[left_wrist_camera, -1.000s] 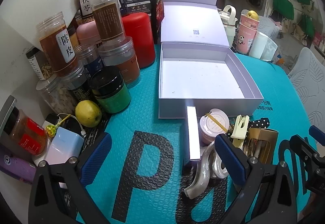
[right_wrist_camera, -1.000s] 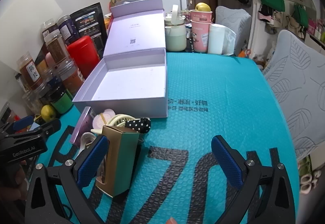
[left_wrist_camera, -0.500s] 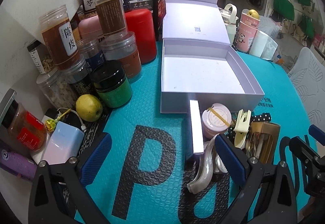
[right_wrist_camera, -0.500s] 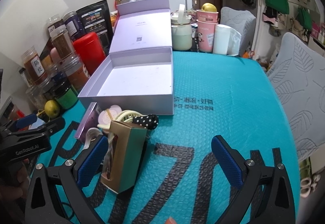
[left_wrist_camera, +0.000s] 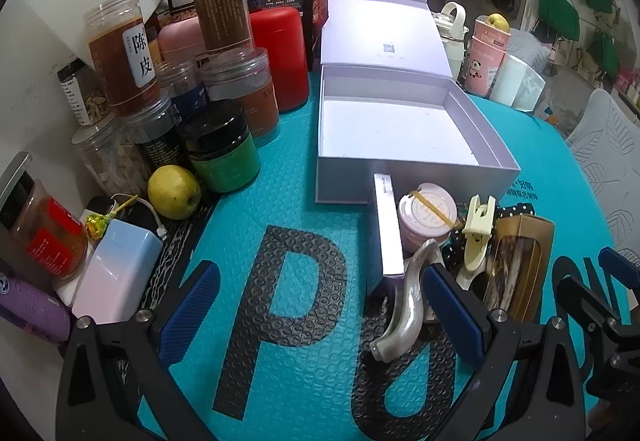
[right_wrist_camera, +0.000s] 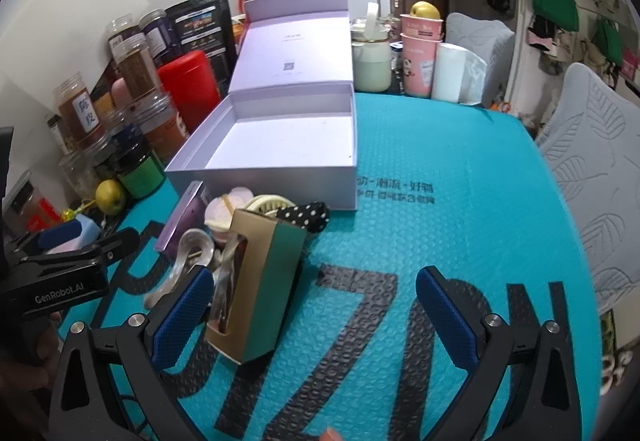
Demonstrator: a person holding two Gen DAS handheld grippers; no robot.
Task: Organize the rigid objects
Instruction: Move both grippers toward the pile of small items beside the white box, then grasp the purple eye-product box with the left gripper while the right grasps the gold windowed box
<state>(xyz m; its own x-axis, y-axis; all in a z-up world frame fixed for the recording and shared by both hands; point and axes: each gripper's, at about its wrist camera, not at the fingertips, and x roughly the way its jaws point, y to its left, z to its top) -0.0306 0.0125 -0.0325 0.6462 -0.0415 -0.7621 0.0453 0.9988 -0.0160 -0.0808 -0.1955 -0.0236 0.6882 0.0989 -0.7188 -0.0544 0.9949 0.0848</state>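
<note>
Carton [right_wrist_camera: 256, 281] stands upright just inside our right gripper's [right_wrist_camera: 312, 317] spread jaws, nearest; our left gripper [left_wrist_camera: 320, 305] gapes too.

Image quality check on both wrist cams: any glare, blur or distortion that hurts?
Left wrist: strong fisheye bend with dark corners; the open box lid and floor blow out to near white; the pearly curved clip shows specular glare; focus is sharp. Right wrist: same barrel warp; the gold carton window reflects, hiding its contents; lighting is even, shadows soft, no motion blur visible.
</note>
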